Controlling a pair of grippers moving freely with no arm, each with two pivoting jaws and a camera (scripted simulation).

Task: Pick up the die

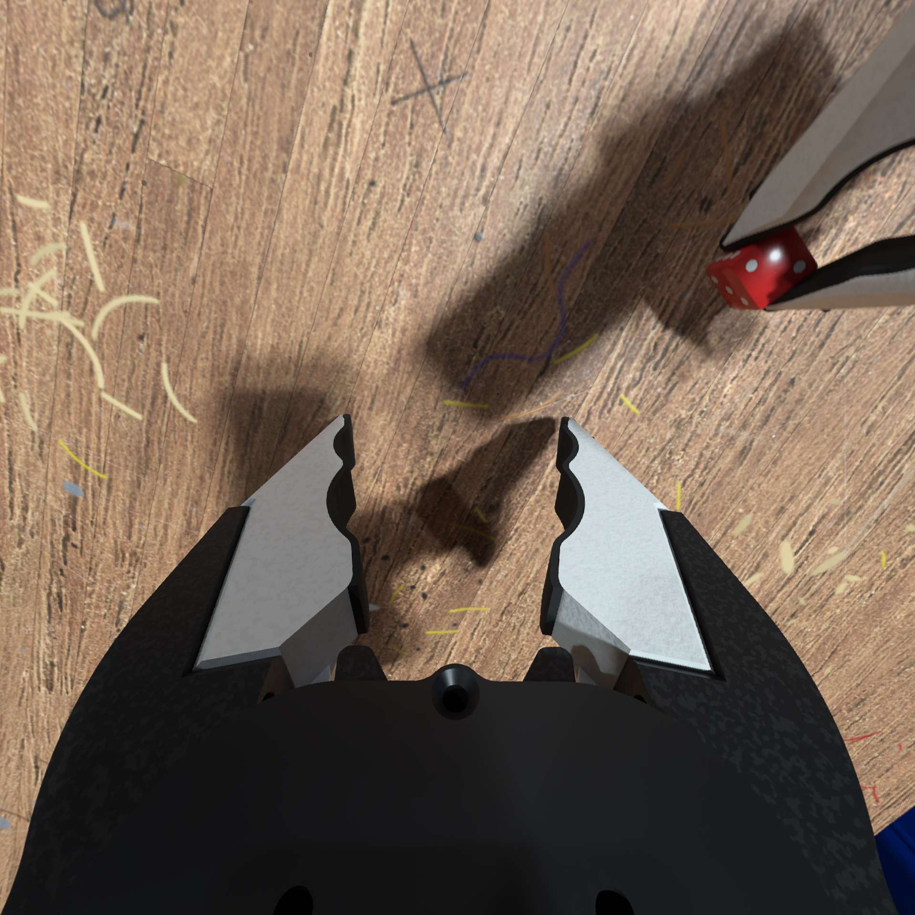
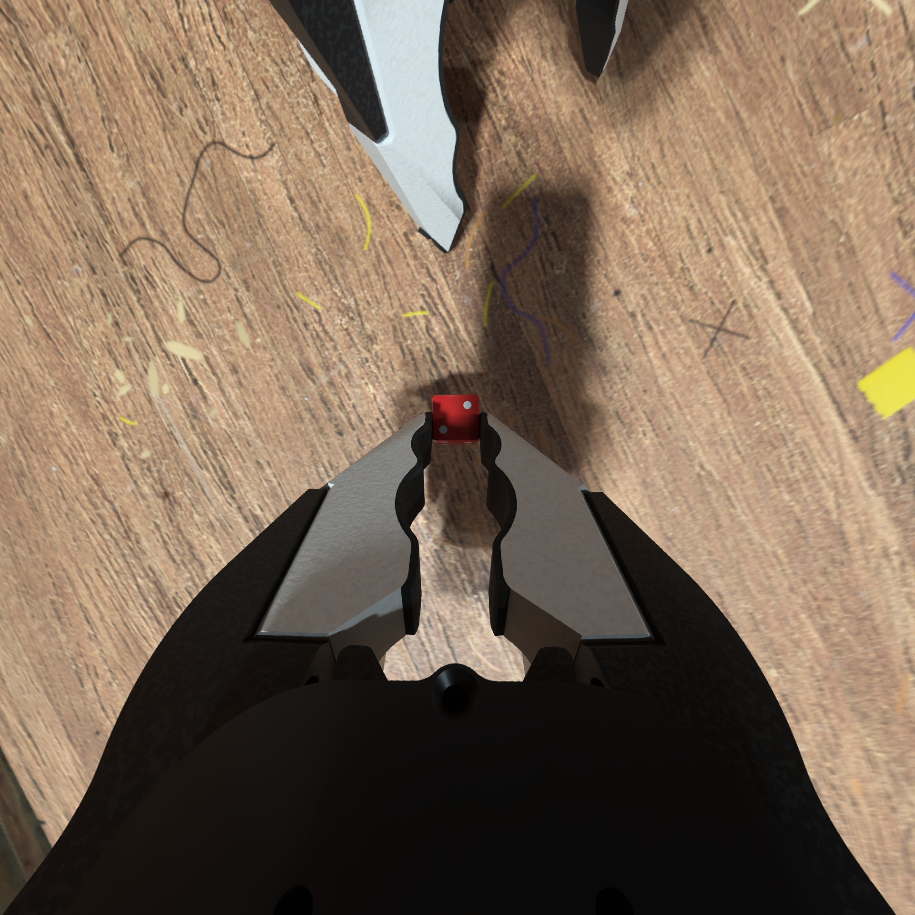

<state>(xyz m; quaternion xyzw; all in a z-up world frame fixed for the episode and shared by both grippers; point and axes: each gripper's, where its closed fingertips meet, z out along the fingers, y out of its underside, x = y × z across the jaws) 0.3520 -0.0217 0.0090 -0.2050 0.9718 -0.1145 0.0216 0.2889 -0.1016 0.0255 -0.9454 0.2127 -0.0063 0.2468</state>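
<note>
A small red die with white pips point(image 2: 455, 418) sits between the fingertips of my right gripper point(image 2: 455, 426), which is shut on it from both sides, low over the wooden surface point(image 2: 693, 495). I cannot tell whether the die touches the wood. In the left wrist view the die point(image 1: 757, 272) shows at the far right, pinched by the right gripper point(image 1: 747, 277). My left gripper point(image 1: 455, 421) is open and empty above bare wood, well to the left of the die. It also shows at the top of the right wrist view point(image 2: 520, 161).
A yellow tape piece point(image 2: 889, 388) lies at the right edge. Pencil crosses point(image 1: 428, 89), coloured scribbles and wood shavings point(image 1: 64, 317) mark the planks. A blue thing point(image 1: 896, 861) shows at the lower right corner.
</note>
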